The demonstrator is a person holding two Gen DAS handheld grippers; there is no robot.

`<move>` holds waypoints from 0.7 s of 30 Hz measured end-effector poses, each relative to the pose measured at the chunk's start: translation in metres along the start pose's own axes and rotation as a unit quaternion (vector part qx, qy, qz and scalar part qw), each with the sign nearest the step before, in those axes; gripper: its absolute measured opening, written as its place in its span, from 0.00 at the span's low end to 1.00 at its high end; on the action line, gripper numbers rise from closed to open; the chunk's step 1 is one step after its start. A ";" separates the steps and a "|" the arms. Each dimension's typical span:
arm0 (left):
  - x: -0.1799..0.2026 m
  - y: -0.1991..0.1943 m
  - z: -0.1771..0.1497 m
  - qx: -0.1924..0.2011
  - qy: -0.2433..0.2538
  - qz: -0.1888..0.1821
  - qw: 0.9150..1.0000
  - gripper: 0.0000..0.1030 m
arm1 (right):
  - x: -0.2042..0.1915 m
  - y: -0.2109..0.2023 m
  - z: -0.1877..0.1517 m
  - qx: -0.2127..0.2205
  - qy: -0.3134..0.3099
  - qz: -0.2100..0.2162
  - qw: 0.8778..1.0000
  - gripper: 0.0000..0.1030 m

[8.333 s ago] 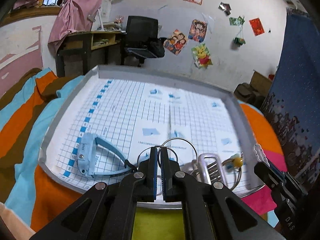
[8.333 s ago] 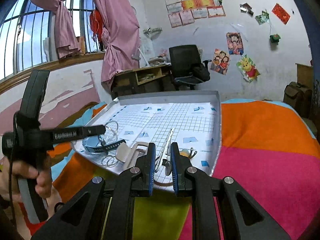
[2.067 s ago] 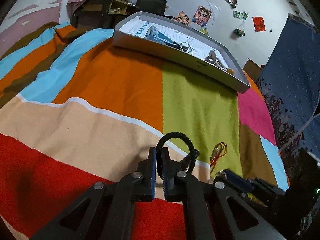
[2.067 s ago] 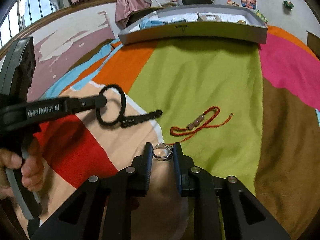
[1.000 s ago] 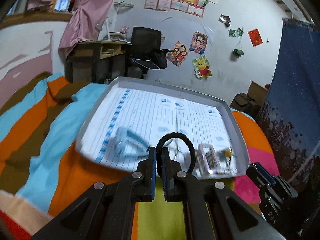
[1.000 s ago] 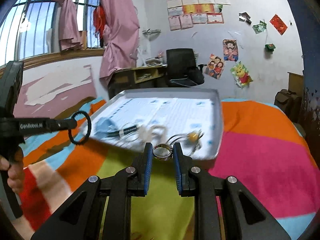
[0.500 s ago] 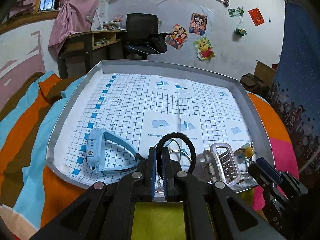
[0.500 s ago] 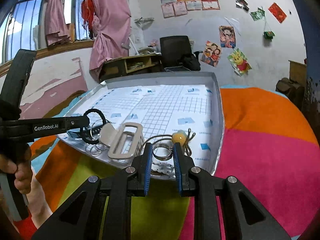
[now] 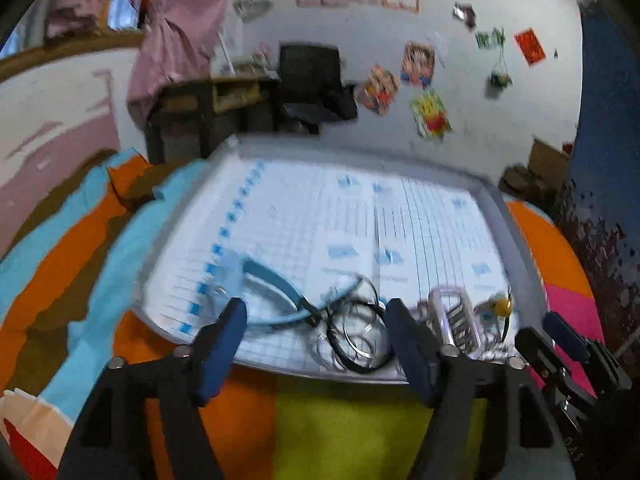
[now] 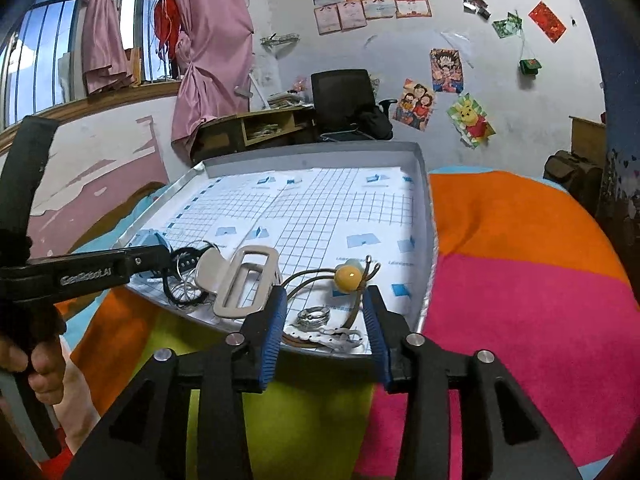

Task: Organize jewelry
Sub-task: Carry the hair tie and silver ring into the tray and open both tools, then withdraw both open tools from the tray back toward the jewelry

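Both grippers are hovering at the near edge of the grey tray (image 10: 425, 184), which is sitting on a bed covered with a bright striped blanket (image 10: 520, 280). Earlier frames are given, so it can be said that the left gripper (image 9: 316, 322) has just been opening; its blue-padded jaws are now standing wide apart with nothing pressed between them, and the black cord bracelet (image 9: 352, 336) is lying loose on the gridded paper just ahead of them, tangled among some thin silver bangles (image 9: 356, 340). Right beside that heap, the light blue watch (image 9: 264, 284) is resting flat, though the left wrist view is blurring it. The right gripper (image 10: 325, 312) has also just been opening, and its jaws are standing partly apart with the small silver ring (image 10: 313, 315) lying on the paper between them, touched by neither pad. Just below the ring, a white scalloped hair clip (image 10: 328, 336) is lying by the tray's near wall, and a beige hair claw (image 10: 244, 280) is sitting to the left. A wire bangle with a yellow bead (image 10: 349, 275) is resting just beyond the ring. A person's hand (image 10: 40, 368) is gripping the left tool's handle at the left edge of the right wrist view.
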State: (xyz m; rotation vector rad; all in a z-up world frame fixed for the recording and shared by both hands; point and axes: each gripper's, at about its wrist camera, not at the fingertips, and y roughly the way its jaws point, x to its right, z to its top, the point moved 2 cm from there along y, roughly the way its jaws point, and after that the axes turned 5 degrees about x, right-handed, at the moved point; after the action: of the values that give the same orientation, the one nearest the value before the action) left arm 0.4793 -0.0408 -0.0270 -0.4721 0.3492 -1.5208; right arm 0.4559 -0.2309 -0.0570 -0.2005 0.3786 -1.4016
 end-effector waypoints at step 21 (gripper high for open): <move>-0.027 -0.172 -0.037 0.152 -0.033 0.013 0.988 1.00 | -0.017 -0.135 0.027 0.079 -0.033 0.009 0.996 0.99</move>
State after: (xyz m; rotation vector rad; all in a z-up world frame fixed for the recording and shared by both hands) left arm 0.3110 -0.0153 0.0258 -0.2744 0.0688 -1.4980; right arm 0.3398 -0.2388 0.0190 -0.1130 0.2137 -1.3956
